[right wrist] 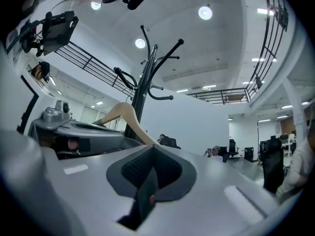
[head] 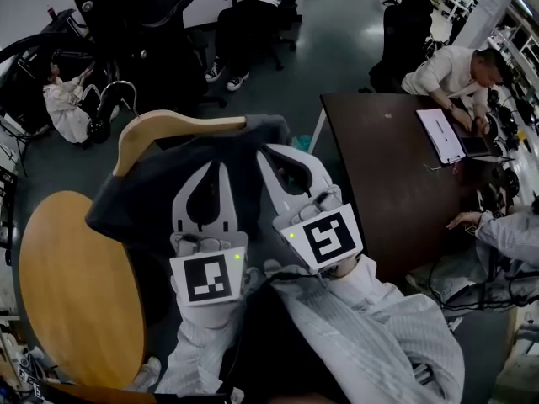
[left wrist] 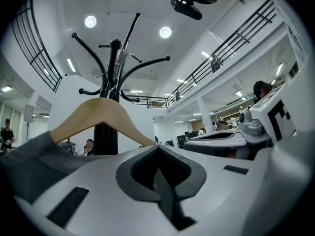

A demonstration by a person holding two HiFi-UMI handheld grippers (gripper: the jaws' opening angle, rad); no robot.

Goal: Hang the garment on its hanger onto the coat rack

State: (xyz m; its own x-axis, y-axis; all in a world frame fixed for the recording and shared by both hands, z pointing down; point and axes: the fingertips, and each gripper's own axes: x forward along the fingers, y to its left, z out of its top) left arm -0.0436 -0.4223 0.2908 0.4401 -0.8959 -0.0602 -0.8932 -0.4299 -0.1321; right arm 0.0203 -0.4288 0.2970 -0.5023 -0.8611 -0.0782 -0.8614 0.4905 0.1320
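Note:
A dark grey garment [head: 139,196] hangs on a wooden hanger [head: 181,127] with a metal hook [head: 120,89], held up in front of me. My left gripper [head: 224,165] and right gripper [head: 268,151] stand side by side, tips buried in the cloth near the hanger's right end, both shut on the garment. In the left gripper view the jaws [left wrist: 157,146] meet below the hanger [left wrist: 101,113], with the black coat rack [left wrist: 114,77] rising behind. The right gripper view shows shut jaws [right wrist: 153,146], the hanger [right wrist: 127,116] and the rack [right wrist: 146,77] to the left.
A round wooden table [head: 72,297] lies at lower left. A dark desk [head: 379,171] stands at right, with a person at a laptop [head: 476,146]. Another person sits on a chair [head: 253,11] ahead, and one crouches at far left [head: 66,103]. Black office chairs [head: 160,32] crowd the upper left.

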